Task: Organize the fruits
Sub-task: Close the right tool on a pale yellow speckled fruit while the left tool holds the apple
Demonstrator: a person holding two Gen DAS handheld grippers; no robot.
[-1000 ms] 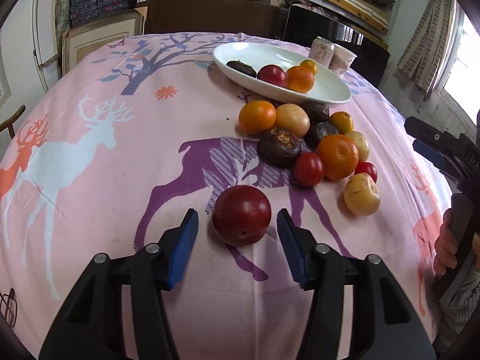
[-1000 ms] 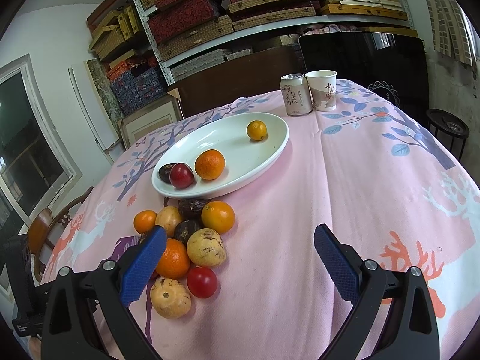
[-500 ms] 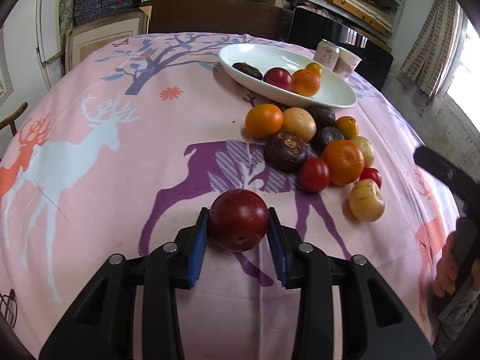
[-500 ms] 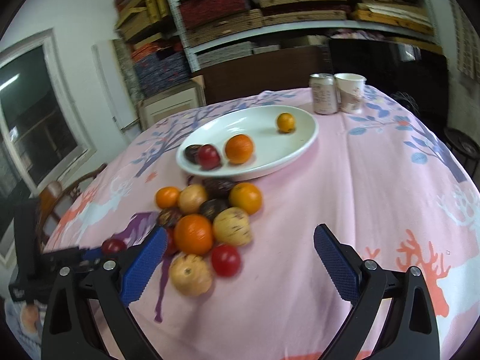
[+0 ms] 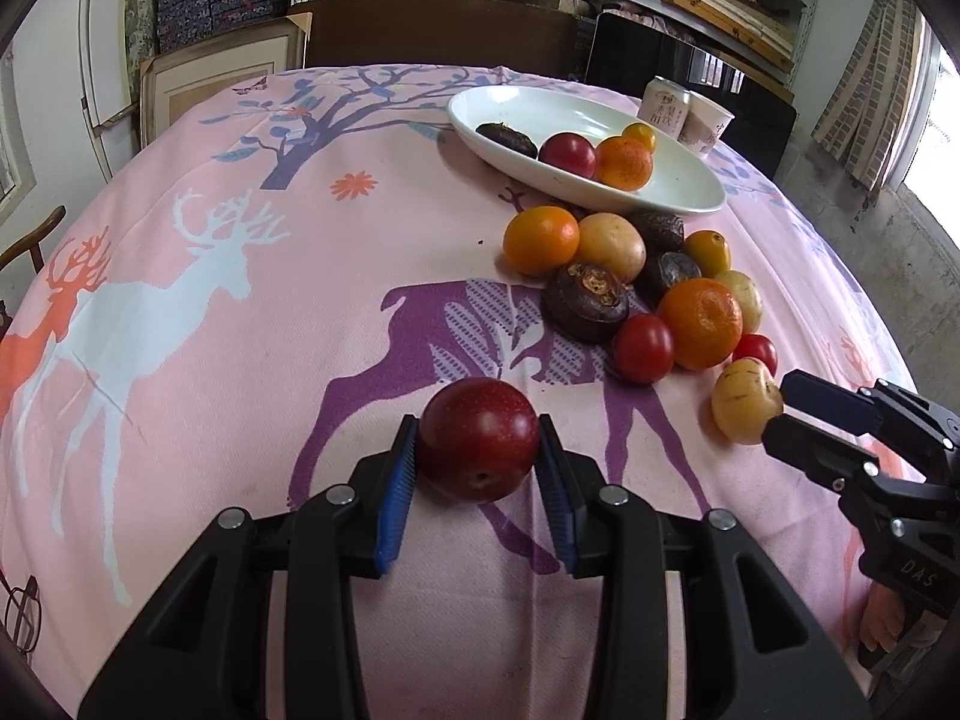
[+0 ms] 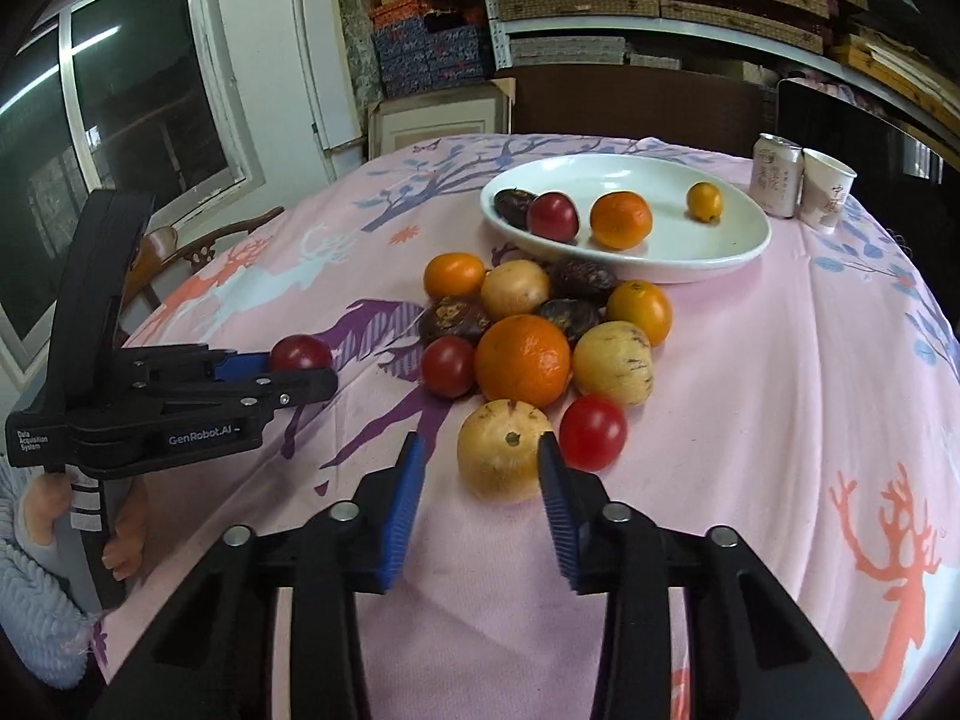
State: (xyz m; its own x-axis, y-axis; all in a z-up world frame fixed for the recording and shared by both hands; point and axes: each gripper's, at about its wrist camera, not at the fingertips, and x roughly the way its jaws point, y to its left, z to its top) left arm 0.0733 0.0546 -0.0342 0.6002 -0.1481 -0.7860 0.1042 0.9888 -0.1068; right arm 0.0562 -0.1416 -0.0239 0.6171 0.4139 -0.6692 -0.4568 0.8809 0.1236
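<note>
My left gripper [image 5: 477, 459] is shut on a dark red plum [image 5: 478, 447], held low over the pink tablecloth; it also shows in the right wrist view [image 6: 299, 353]. My right gripper [image 6: 480, 468] is open, its jaws on either side of a pale yellow fruit [image 6: 506, 458] at the near end of the fruit pile; the right pad touches it, the left stands apart. The same fruit [image 5: 744, 399] shows in the left wrist view. A pile of oranges, tomatoes and dark fruits [image 6: 523, 360] lies before a white oval plate [image 6: 708, 252] holding several fruits.
A drink can [image 6: 776, 174] and a paper cup [image 6: 827, 189] stand behind the plate. The pink deer-print tablecloth [image 5: 210, 312] covers a round table. A wooden chair [image 6: 198, 249] stands at the left edge. Shelves with boxes line the back wall.
My left gripper closed on the dark red plum. My right gripper swung left and down to the pile and narrowed around the pale yellow fruit.
</note>
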